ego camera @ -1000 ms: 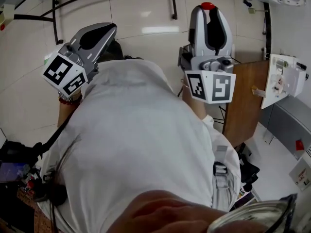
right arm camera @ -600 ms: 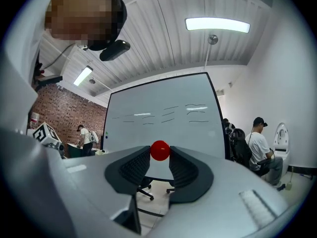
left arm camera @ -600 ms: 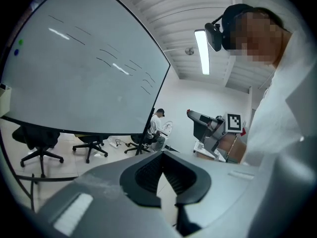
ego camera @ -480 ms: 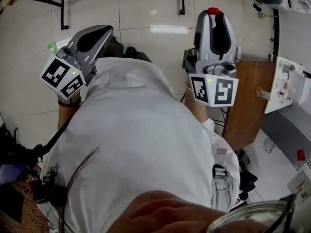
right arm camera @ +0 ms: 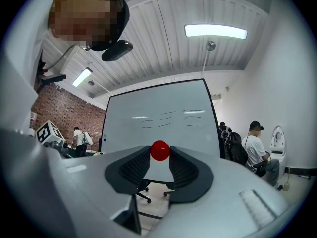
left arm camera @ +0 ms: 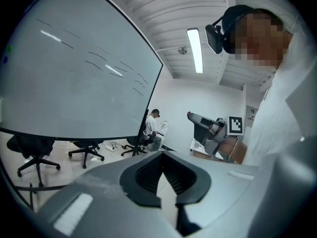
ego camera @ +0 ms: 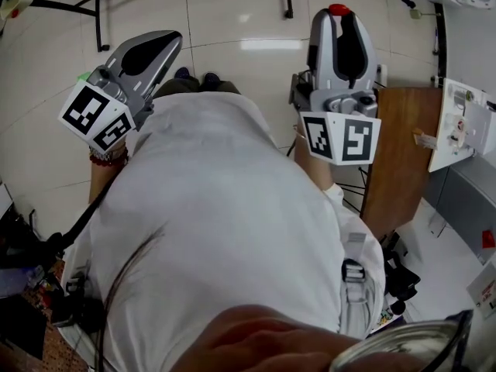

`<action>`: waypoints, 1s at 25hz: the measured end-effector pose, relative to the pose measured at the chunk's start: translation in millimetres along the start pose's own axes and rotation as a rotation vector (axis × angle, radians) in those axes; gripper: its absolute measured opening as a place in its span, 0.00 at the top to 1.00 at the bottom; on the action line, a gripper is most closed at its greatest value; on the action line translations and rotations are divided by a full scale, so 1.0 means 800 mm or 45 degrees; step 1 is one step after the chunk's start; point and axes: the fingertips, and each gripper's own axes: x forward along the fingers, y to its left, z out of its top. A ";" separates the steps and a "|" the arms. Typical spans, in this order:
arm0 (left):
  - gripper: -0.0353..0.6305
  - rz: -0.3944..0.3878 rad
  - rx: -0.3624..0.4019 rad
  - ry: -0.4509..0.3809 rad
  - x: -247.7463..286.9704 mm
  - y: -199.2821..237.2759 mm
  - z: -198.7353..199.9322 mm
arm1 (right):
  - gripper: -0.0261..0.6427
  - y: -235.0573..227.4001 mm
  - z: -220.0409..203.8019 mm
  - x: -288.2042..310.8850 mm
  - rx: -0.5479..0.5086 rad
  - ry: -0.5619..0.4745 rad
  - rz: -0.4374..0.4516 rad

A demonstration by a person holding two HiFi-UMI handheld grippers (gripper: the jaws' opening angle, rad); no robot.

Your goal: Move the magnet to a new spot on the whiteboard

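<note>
A small red magnet sits pinched between the tips of my right gripper, which is shut on it. In the head view the magnet shows as a red dot at the tip of the right gripper, held out over the floor. The whiteboard stands ahead on its frame, apart from the magnet, with faint marks on it. My left gripper is shut with nothing in it, and the whiteboard fills its view at the left. In the head view the left gripper is at the upper left.
Office chairs stand under the whiteboard. A seated person is at the right and another person sits beyond the board's edge. A wooden tabletop lies to my right. A black frame's legs cross the tiled floor.
The floor has slid under the head view as the person shifts, and shoes now show ahead of the shirt. Both grippers stay held up in front, the right one keeping the magnet.
</note>
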 end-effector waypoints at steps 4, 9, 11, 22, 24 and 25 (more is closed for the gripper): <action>0.95 0.020 -0.006 0.009 -0.003 0.005 -0.004 | 0.78 0.004 -0.002 0.007 0.013 -0.011 0.020; 0.95 0.072 -0.054 0.009 -0.001 0.019 -0.003 | 0.78 0.005 -0.007 0.015 0.018 -0.002 0.065; 0.95 0.097 -0.088 0.008 -0.004 0.029 -0.004 | 0.78 0.003 -0.014 0.023 0.021 0.013 0.070; 0.95 0.128 -0.165 0.002 0.003 0.173 0.011 | 0.78 0.022 -0.058 0.169 -0.015 0.125 0.125; 0.95 0.080 -0.142 0.002 0.021 0.184 0.026 | 0.78 0.017 -0.044 0.192 -0.021 0.092 0.115; 0.95 0.052 -0.126 0.010 0.027 0.187 0.038 | 0.78 0.016 -0.032 0.201 -0.021 0.069 0.104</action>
